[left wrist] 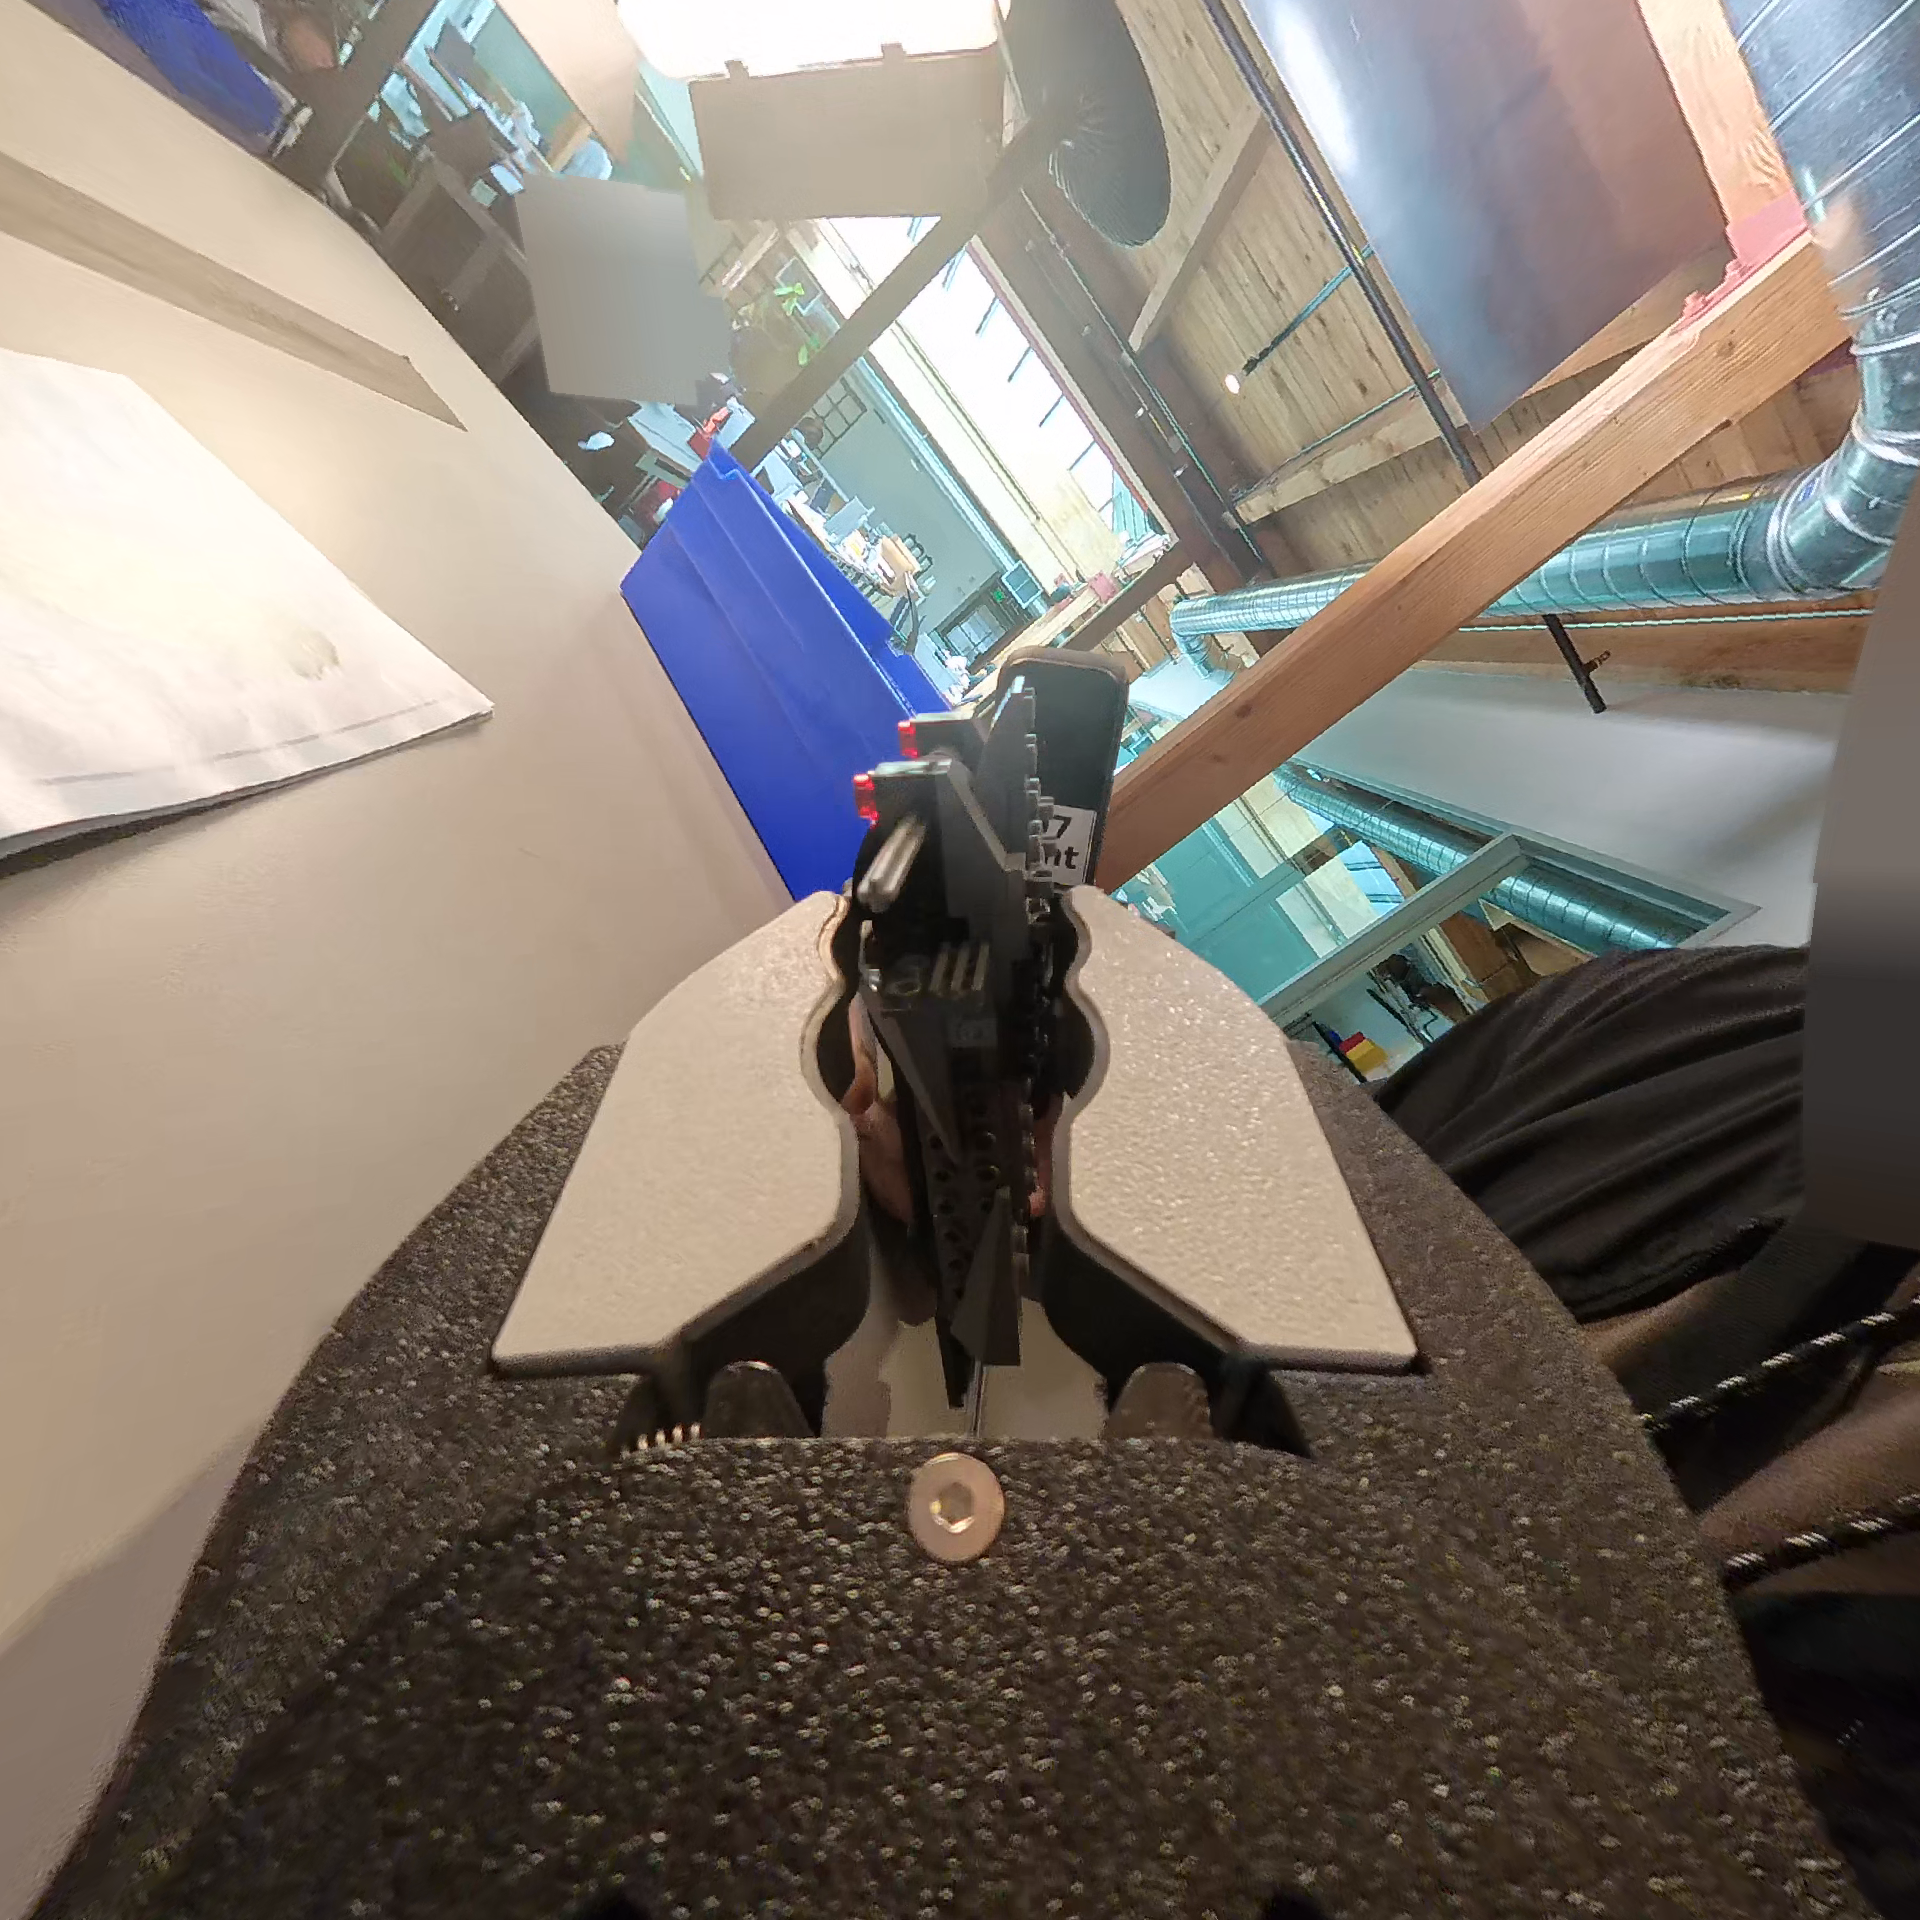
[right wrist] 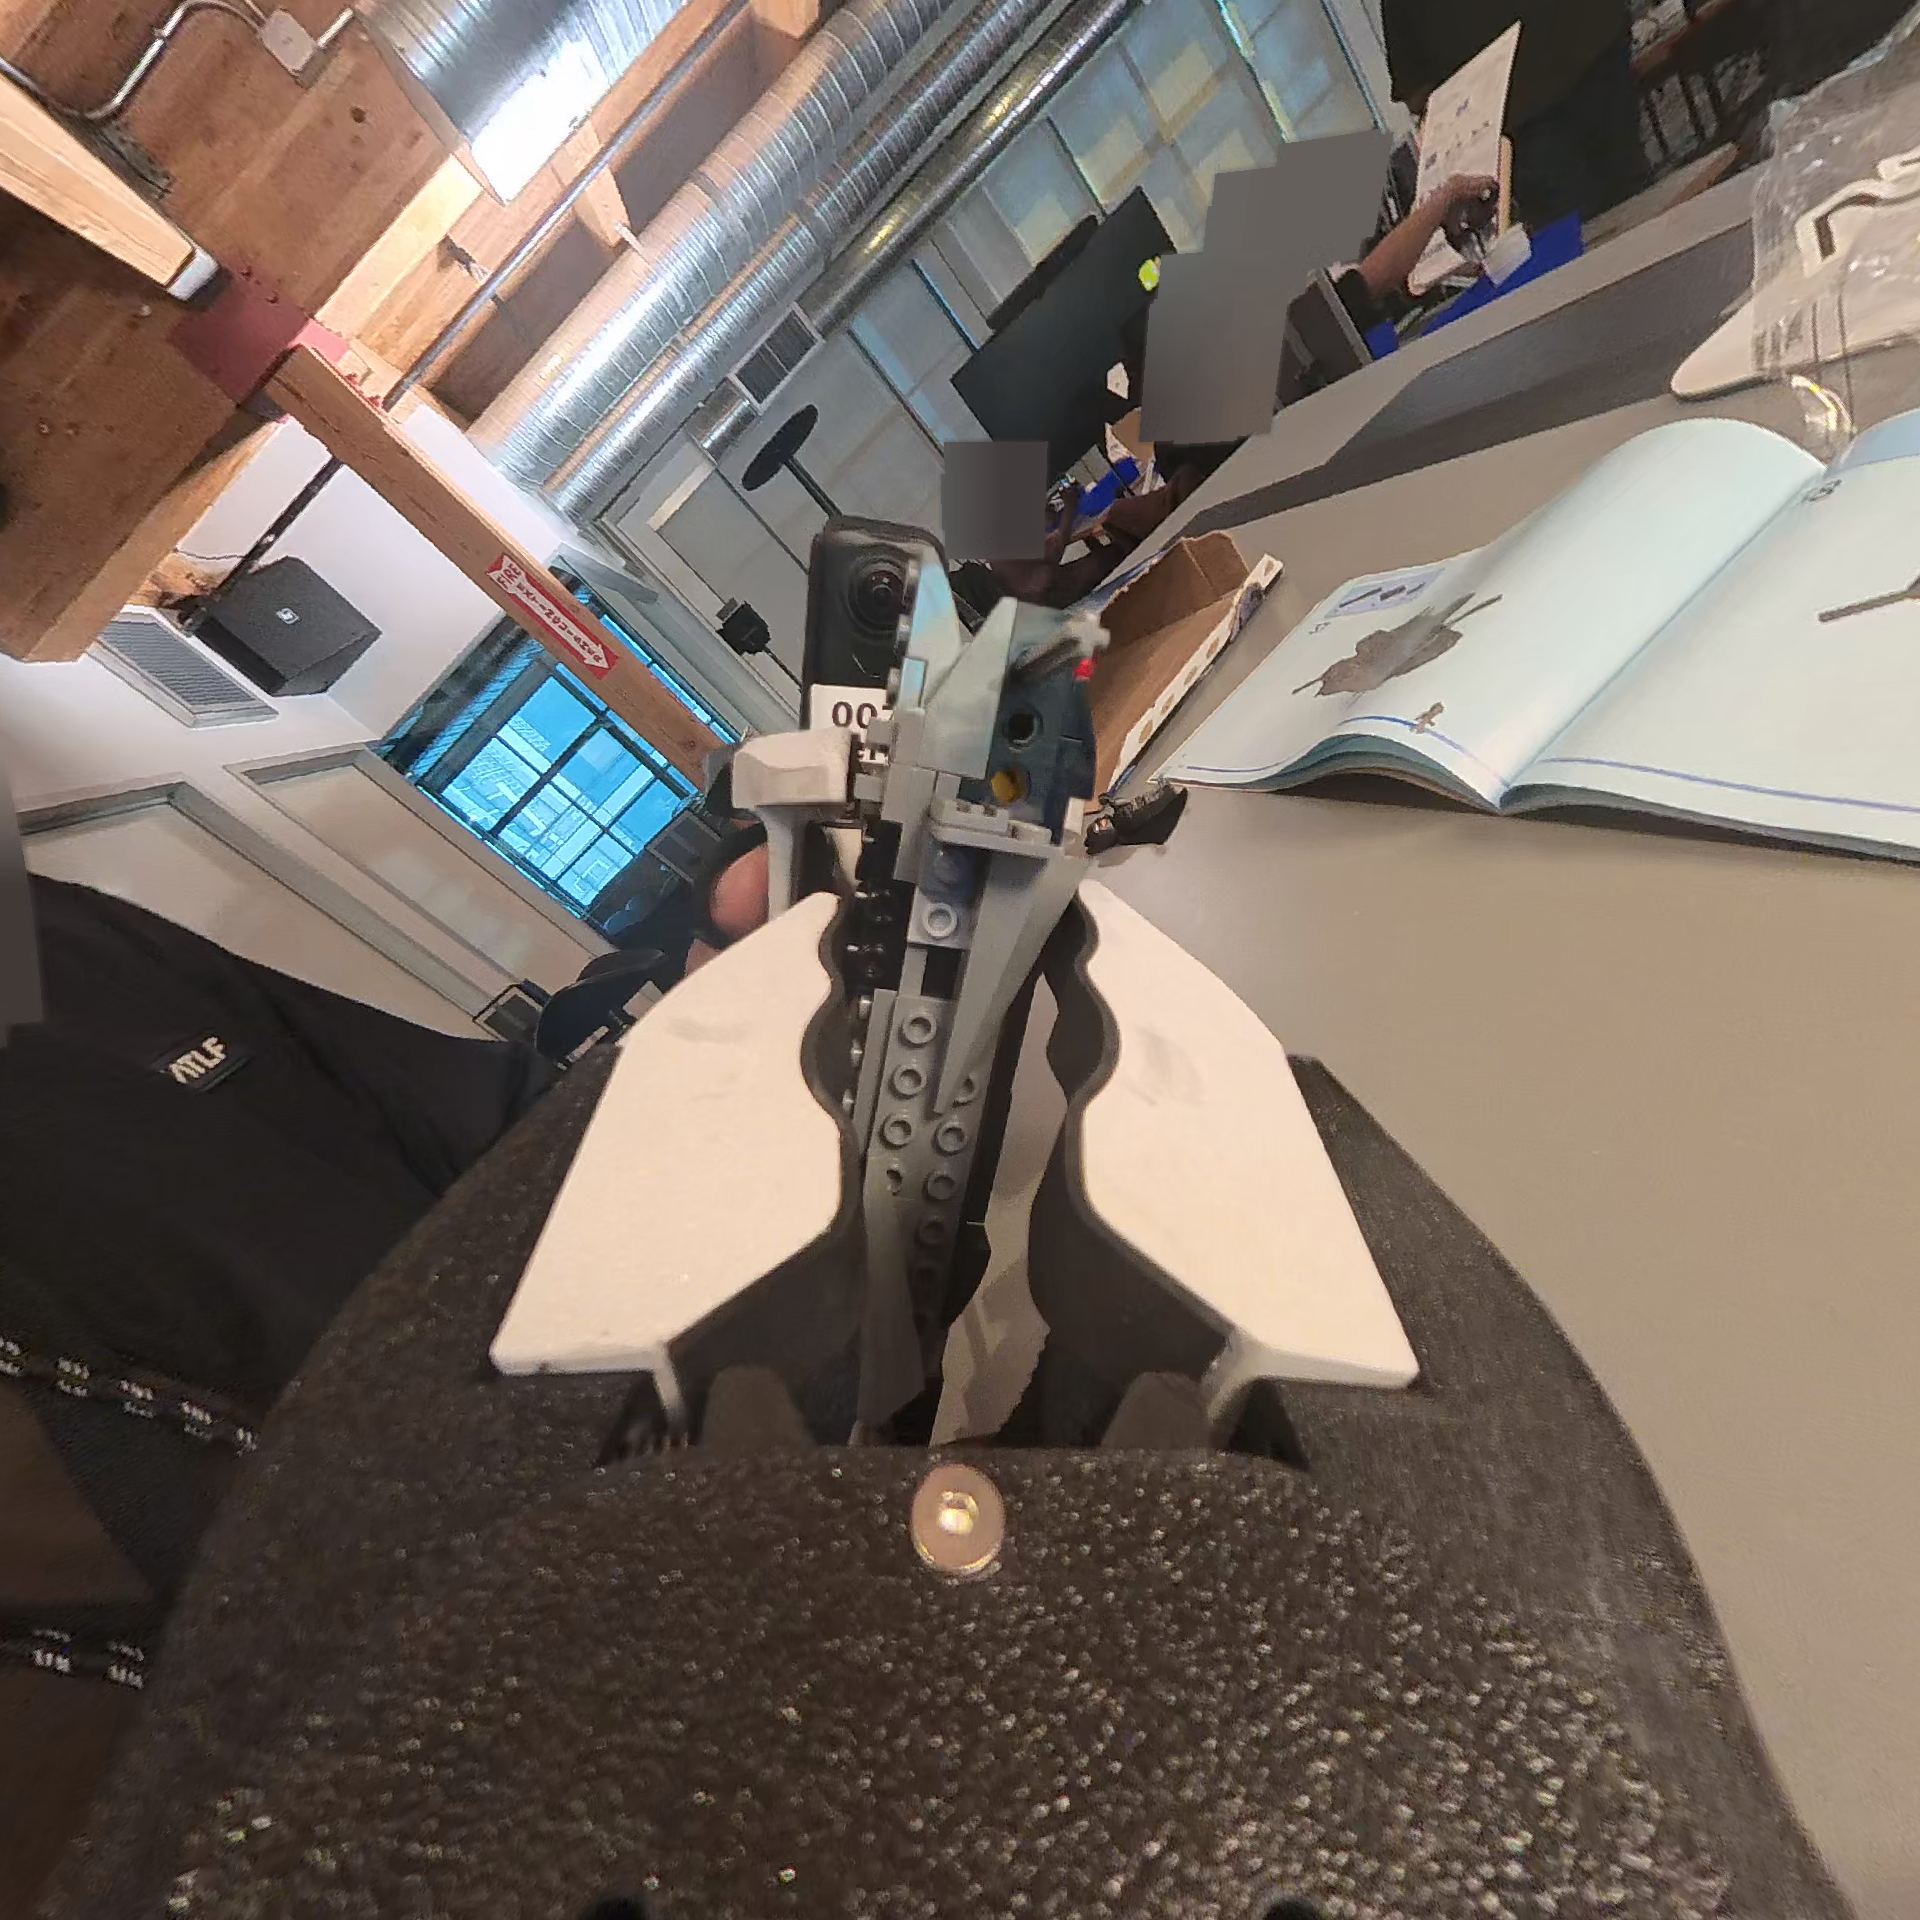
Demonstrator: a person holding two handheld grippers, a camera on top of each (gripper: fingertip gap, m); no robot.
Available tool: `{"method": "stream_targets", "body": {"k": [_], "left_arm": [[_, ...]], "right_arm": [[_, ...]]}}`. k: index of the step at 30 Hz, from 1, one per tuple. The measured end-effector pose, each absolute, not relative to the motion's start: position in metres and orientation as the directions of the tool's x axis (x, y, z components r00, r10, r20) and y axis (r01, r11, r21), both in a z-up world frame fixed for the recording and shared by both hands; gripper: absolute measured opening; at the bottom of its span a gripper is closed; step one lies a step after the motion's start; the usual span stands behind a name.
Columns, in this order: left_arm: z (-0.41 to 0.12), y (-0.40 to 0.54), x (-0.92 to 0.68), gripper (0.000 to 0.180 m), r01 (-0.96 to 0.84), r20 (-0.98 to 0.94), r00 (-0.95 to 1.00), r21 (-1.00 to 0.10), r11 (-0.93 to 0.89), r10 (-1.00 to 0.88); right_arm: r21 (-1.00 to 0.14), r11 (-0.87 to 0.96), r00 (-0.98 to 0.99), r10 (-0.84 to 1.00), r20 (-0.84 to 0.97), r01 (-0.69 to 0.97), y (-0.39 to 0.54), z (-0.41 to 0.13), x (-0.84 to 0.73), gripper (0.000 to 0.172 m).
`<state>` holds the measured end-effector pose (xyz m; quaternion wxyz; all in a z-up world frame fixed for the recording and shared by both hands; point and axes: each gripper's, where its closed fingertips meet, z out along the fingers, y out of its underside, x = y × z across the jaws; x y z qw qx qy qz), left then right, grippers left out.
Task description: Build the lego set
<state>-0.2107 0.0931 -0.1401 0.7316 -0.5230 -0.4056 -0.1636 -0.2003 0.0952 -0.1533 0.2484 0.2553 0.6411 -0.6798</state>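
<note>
A grey brick-built model with wing-shaped plates (left wrist: 971, 883) is held in the air between both grippers, which face each other. My left gripper (left wrist: 956, 935) is shut on one end of it; small red pieces (left wrist: 865, 798) stick out at its far end. Behind the model the right gripper's black camera body (left wrist: 1081, 727) shows. In the right wrist view my right gripper (right wrist: 951, 925) is shut on the same model (right wrist: 925, 1081), studs facing up. The left gripper's grey finger (right wrist: 784, 790) and its camera (right wrist: 862, 603) show at the model's far end.
A blue bin (left wrist: 748, 665) and a white booklet (left wrist: 156, 623) lie on the grey table (left wrist: 312, 1039). An open instruction booklet (right wrist: 1558, 665), a cardboard box (right wrist: 1174, 623), a small dark piece (right wrist: 1138, 816) and a plastic bag (right wrist: 1849, 208) lie at right. A person in black (right wrist: 208, 1091) is at left. My two grippers' fingertips are within a few centimetres of each other.
</note>
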Motion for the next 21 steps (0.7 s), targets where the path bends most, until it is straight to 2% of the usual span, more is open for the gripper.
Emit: {"method": "stream_targets", "body": {"k": [2, 6, 8, 14, 18, 21], "left_arm": [[-0.147, 0.093, -0.213, 0.042, 0.701, 0.793, 0.581, -0.602, 0.383, 0.184], [-0.171, 0.087, -0.214, 0.078, 0.766, 0.808, 0.519, -0.585, 0.266, 0.281], [-0.172, 0.076, -0.221, 0.081, 0.74, 0.786, 0.521, -0.611, 0.283, 0.334], [-0.142, 0.039, -0.243, 0.088, 0.502, 0.66, 0.59, -0.751, 0.429, 0.466], [-0.119, 0.018, -0.249, 0.093, 0.276, 0.561, 0.626, -0.809, 0.518, 0.542], [-0.111, 0.009, -0.248, 0.095, 0.14, 0.465, 0.63, -0.856, 0.498, 0.621]], "right_arm": [[-0.723, -0.046, -0.723, 0.022, -0.691, 0.689, 0.097, -0.158, -0.205, 0.035], [-0.681, -0.032, -0.674, 0.122, -0.729, 0.731, 0.104, -0.171, -0.219, 0.035], [-0.661, 0.002, -0.648, 0.199, -0.735, 0.751, 0.107, -0.184, -0.225, 0.035], [-0.563, 0.095, -0.554, 0.376, -0.743, 0.821, 0.109, -0.219, -0.23, 0.036], [-0.516, 0.103, -0.508, 0.414, -0.755, 0.851, 0.108, -0.228, -0.231, 0.036], [-0.508, 0.09, -0.496, 0.418, -0.761, 0.856, 0.109, -0.228, -0.231, 0.036]]}}
